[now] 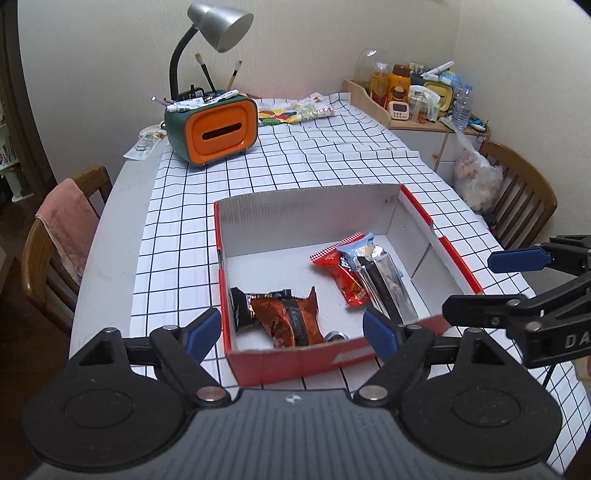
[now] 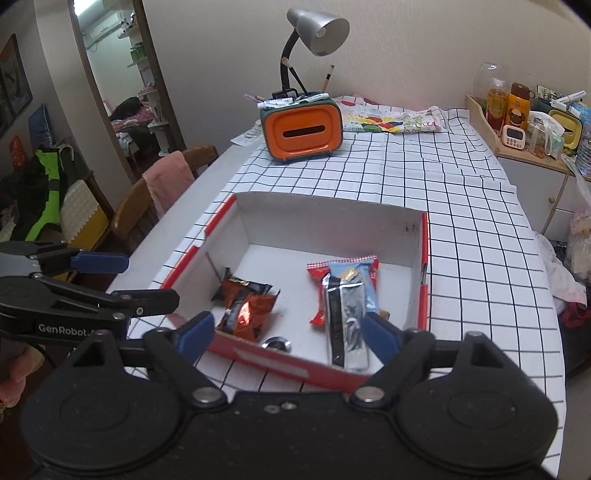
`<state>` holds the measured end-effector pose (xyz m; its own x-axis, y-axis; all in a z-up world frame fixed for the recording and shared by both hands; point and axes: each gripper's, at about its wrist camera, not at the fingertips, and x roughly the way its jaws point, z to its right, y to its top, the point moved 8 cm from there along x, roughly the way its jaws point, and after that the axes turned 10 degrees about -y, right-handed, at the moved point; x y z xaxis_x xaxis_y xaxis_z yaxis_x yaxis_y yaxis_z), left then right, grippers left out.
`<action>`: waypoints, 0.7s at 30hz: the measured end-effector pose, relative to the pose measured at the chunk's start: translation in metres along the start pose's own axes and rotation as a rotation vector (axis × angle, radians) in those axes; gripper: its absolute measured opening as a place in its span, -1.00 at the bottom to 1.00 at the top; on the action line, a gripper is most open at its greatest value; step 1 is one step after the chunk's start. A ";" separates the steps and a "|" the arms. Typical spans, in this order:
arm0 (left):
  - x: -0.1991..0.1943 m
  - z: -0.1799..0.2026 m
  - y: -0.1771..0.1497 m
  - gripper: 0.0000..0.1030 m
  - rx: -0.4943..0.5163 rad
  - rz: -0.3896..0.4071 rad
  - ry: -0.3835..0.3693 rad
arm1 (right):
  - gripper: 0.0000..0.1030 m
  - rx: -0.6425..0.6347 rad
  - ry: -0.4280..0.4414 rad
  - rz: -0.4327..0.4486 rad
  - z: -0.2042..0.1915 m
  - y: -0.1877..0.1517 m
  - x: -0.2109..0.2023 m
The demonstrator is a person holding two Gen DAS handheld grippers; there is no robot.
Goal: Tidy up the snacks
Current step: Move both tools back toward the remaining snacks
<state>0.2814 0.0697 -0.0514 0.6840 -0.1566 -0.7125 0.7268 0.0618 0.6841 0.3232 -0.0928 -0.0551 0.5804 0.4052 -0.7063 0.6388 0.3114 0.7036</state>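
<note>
A red cardboard box with a white inside [image 1: 314,206] [image 2: 325,212] sits on the checked tablecloth. On its left lie orange-and-black snack packets [image 1: 284,314] [image 2: 247,306]. On its right lie a red packet [image 1: 341,275] [image 2: 319,291], a light blue packet [image 1: 358,251] [image 2: 351,273] and a silver bar [image 1: 388,291] [image 2: 345,325], stacked together. My left gripper [image 1: 291,328] is open and empty just above the box's near wall. My right gripper [image 2: 288,334] is open and empty over the near wall too. Each gripper shows at the edge of the other's view.
An orange-and-green tissue box with pens [image 1: 218,127] [image 2: 304,127] and a grey desk lamp [image 1: 221,22] stand at the table's far end, beside a colourful cloth [image 1: 295,109]. Wooden chairs [image 1: 55,236] [image 1: 517,192] flank the table. A cluttered side cabinet [image 1: 417,99] stands far right.
</note>
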 end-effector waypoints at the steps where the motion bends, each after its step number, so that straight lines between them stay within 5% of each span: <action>1: -0.003 0.001 -0.003 0.65 0.004 0.003 0.003 | 0.73 0.004 0.009 -0.001 -0.001 -0.003 -0.003; 4: -0.011 0.002 -0.014 0.72 0.009 0.014 -0.010 | 0.76 0.008 0.022 -0.006 -0.004 -0.013 -0.010; 6: -0.014 0.004 -0.023 0.75 0.018 0.017 -0.021 | 0.98 0.007 0.030 -0.005 -0.006 -0.020 -0.014; 21: -0.014 -0.010 -0.086 0.82 0.128 -0.062 -0.100 | 1.00 -0.082 0.035 -0.066 -0.020 -0.098 -0.020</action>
<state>0.2104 0.0761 -0.1018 0.6236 -0.2538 -0.7394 0.7491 -0.0764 0.6581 0.2388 -0.1138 -0.1087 0.5197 0.4111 -0.7490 0.6306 0.4069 0.6609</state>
